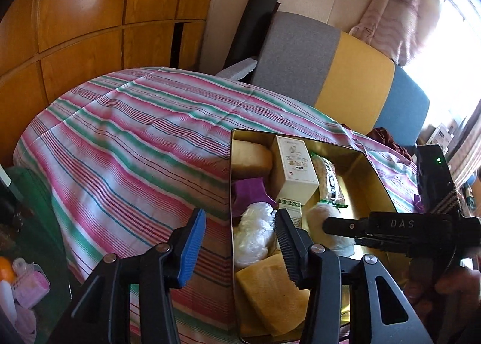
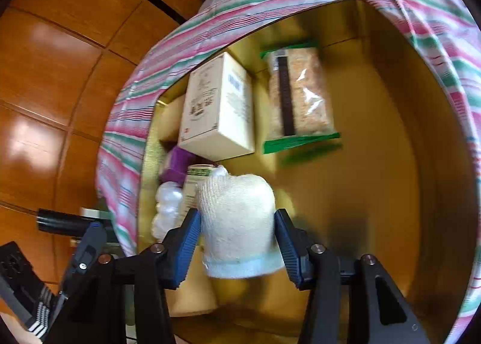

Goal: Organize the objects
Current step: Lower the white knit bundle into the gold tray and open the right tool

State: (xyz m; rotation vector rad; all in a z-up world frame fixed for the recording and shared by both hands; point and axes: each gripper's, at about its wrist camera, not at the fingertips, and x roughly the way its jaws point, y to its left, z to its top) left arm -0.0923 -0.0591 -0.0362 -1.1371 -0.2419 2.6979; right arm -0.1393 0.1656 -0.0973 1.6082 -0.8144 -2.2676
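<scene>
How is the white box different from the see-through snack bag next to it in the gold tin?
The white box is stiff with sharp corners and printed writing; the snack bag is soft, crinkly plastic. You cannot see inside the box, but the bag shows pale crumbly pieces through it. The box is plain cream; the bag has green ends and a dark stripe. Both lie flat, side by side, in the gold tin.
</scene>
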